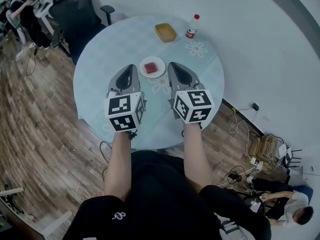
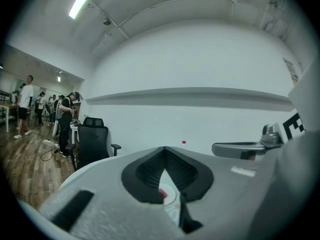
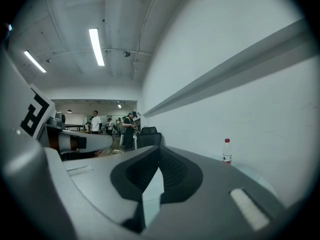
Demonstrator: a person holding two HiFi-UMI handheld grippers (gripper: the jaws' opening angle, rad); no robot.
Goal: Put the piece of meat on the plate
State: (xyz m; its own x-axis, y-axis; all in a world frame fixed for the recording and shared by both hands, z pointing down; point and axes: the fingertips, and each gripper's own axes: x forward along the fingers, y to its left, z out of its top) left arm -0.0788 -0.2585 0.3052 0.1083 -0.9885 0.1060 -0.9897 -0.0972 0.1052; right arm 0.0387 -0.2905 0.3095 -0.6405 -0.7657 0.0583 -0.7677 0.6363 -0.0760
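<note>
The round table with the pale blue flower-print cloth (image 1: 100, 69) sits close to the white wall (image 1: 270, 49) on its far side. Its near edge curves right in front of the person's body. Brown wood floor (image 1: 35, 119) opens wide on the left. A black office chair (image 1: 80, 14) stands at the far left edge of the table. A tangle of cables and plugs (image 1: 250, 159) lies on the floor to the right.

The red piece of meat (image 1: 151, 67) lies in the middle of the small round white plate (image 1: 159, 61), near the table's centre. There is bare cloth all round the plate. The left gripper (image 1: 131, 67) and the right gripper (image 1: 173, 65) are held side by side over the near half of the table. One is on each side of the plate, and neither touches it. Both claws are closed tip to tip with nothing pinched. A tan square dish (image 1: 165, 32) and a clear plastic bottle with a red cap (image 1: 192, 26) stand near the far edge, well apart from the plate.

From the left gripper (image 2: 165, 149) only a bit of the meat (image 2: 162, 194) and the plate (image 2: 172, 201) peeks through the slit under the tips (the grey jaws hide the rest). The right gripper (image 3: 159, 149) shows just a pale strip of table there, with the bottle (image 3: 227, 151) off to the right. I cannot tell what is inside the tan dish.
</note>
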